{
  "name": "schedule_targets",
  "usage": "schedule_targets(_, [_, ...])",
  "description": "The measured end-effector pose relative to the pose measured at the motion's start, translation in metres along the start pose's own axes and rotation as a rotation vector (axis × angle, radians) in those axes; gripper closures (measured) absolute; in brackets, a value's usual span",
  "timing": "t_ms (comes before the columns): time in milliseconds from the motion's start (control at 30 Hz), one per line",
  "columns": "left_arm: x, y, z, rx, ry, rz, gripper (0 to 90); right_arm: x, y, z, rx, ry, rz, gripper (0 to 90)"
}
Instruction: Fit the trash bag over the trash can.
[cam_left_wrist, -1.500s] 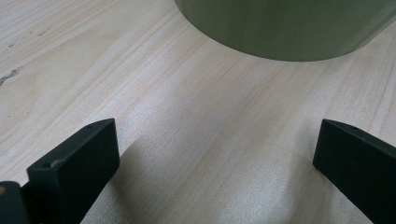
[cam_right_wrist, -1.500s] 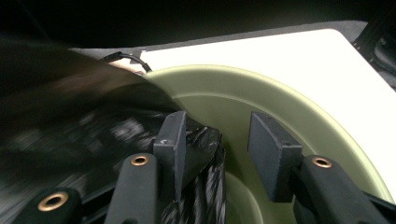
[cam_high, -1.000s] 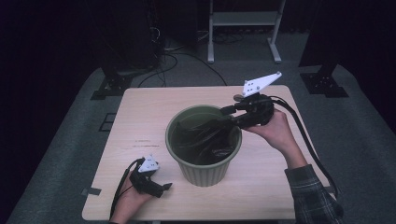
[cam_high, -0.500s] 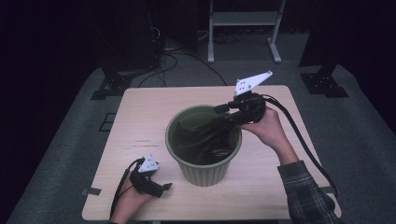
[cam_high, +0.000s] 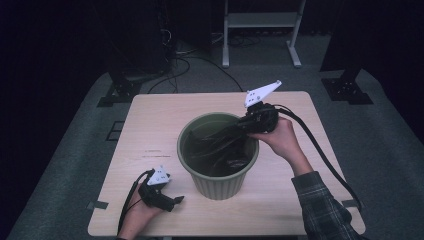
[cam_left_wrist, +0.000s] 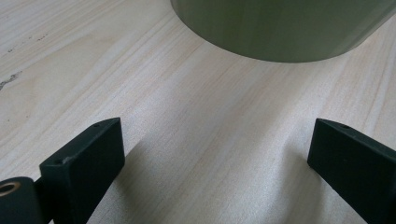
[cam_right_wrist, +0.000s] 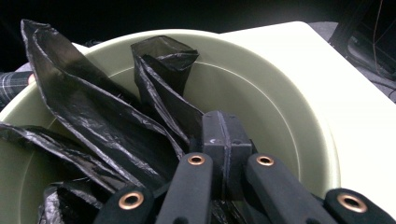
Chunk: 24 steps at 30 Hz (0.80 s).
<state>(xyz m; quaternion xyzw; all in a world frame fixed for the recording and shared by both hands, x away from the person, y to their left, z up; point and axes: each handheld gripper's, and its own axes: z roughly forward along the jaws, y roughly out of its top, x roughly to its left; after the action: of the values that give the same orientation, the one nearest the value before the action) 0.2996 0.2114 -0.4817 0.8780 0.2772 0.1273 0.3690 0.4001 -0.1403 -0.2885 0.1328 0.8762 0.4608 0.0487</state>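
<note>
A: Pale wood table (cam_high: 150, 130), high view. A green bucket (cam_high: 218, 182) stands at mid-table, slightly toward the near edge. Black plastic bag (cam_high: 215, 145) lies crumpled inside it, some folds rising toward the rim.

B: Right gripper (cam_high: 245, 125)?

A: At the bucket's far right rim, tilted down into the opening, the person's hand wrapped around its body, cable trailing off toward the right edge. Its jaws have just been closing, and a fold of the bag sits between them.

B: Left gripper (cam_high: 175, 201)?

A: Resting on the table near the near left corner, just beside the bucket's base, apart from it. Hand on it.

B: Left gripper view?

A: Both black jaws stand wide apart, flat wood grain between them, nothing gripped. The bucket's green wall (cam_left_wrist: 285, 28) curves across the top, well ahead of the jaw tips.

B: Right gripper view?

A: Jaws pressed together at the centre, pads meeting with the bag's black film (cam_right_wrist: 102, 126) pinched between them. Creased folds of the film fan up and leftward from the grip; one fold stands above the rim. The bucket's inner wall (cam_right_wrist: 261, 98) curves behind. The table's pale surface (cam_right_wrist: 355, 107) shows past the rim.
</note>
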Motion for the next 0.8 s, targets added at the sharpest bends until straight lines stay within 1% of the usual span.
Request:
schedule_targets(67, [0.001,0.001,-0.003,-0.01,-0.008,-0.005,2.5,-0.001,0.0,-0.002,-0.013,-0.002,0.004,89.9])
schedule_targets(167, [0.002,0.003,-0.008,-0.031,-0.015,-0.011,2.5,-0.001,0.0,-0.006,-0.019,-0.007,0.003,89.9])
schedule_targets(233, [0.003,0.004,-0.013,-0.051,-0.028,-0.018,2.5,-0.001,0.001,-0.009,-0.027,-0.011,0.003,89.9])
schedule_targets(267, [0.003,0.005,-0.015,-0.051,-0.032,-0.02,2.5,-0.001,0.001,-0.011,-0.032,-0.012,0.0,89.9])
schedule_targets(300, [0.003,0.006,-0.018,-0.051,-0.034,-0.012,2.5,-0.001,0.001,-0.012,-0.034,-0.014,0.001,89.9])
schedule_targets(367, [0.004,0.008,-0.024,-0.068,-0.04,-0.013,2.5,-0.001,0.002,-0.015,-0.04,-0.015,0.0,89.9])
schedule_targets(433, [0.005,0.011,-0.03,-0.097,-0.06,-0.02,2.5,0.0,0.002,-0.016,-0.041,-0.018,-0.005,89.9])
schedule_targets(500, [0.006,0.013,-0.037,-0.111,-0.072,-0.023,3.0,0.0,0.002,-0.017,-0.045,-0.016,-0.002,89.9])
schedule_targets(600, [0.008,0.018,-0.048,-0.15,-0.089,-0.019,4.1,-0.001,0.002,-0.018,-0.046,-0.02,-0.003,89.9])
schedule_targets(633, [0.008,0.02,-0.052,-0.156,-0.093,-0.021,4.5,-0.001,0.002,-0.018,-0.047,-0.02,-0.003,89.9])
schedule_targets(733, [0.01,0.026,-0.064,-0.163,-0.093,-0.006,6.0,-0.002,0.002,-0.018,-0.047,-0.019,-0.003,90.0])
schedule_targets(800, [0.012,0.031,-0.073,-0.173,-0.102,0.006,8.7,-0.002,0.002,-0.017,-0.044,-0.02,-0.004,89.9])
